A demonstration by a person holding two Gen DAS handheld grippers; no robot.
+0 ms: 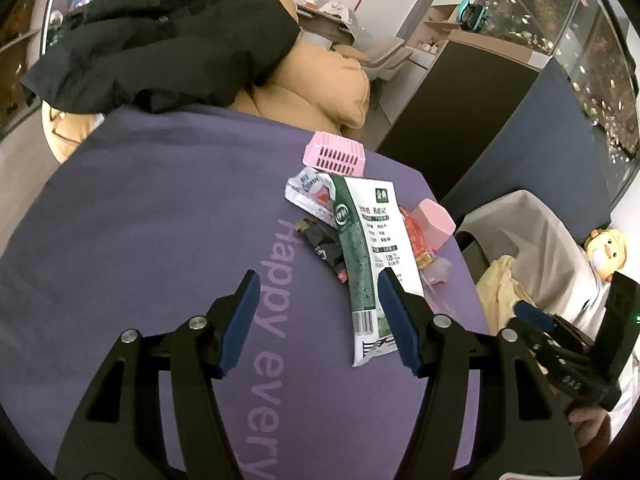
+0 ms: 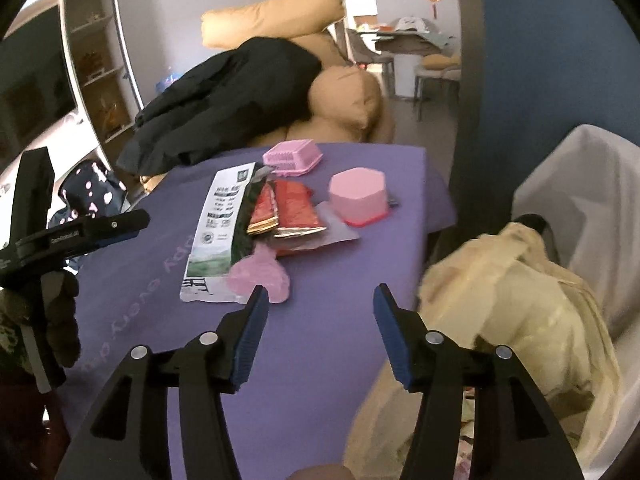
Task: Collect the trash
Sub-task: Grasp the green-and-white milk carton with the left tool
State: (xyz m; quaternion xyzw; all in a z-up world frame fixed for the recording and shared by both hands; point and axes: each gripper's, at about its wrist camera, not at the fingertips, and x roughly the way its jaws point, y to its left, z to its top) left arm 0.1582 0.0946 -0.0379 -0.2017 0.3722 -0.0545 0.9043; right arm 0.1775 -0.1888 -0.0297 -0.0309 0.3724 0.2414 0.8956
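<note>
A pile of trash lies on the purple cloth (image 1: pixel 160 240). It holds a green-and-white milk pouch (image 1: pixel 368 256), a white wrapper (image 1: pixel 306 192), a black wrapper (image 1: pixel 324 248) and red wrappers (image 1: pixel 416 240). My left gripper (image 1: pixel 318 276) hangs open just above the cloth. Its right finger overlaps the pouch's near end, and only cloth shows between the pads. My right gripper (image 2: pixel 322 292) is open and empty over the cloth's near right edge. In the right wrist view the pouch (image 2: pixel 224 220), the red wrappers (image 2: pixel 292 208) and a crumpled pink film (image 2: pixel 260 276) lie ahead to its left.
A pink slotted basket (image 1: pixel 336 156) and a pink octagonal box (image 1: pixel 434 222) stand beside the pile. Right of the table is a bin with a white liner (image 2: pixel 580 180) and a yellowish bag (image 2: pixel 500 280) in it. A black jacket (image 1: pixel 160 40) lies on the tan sofa behind.
</note>
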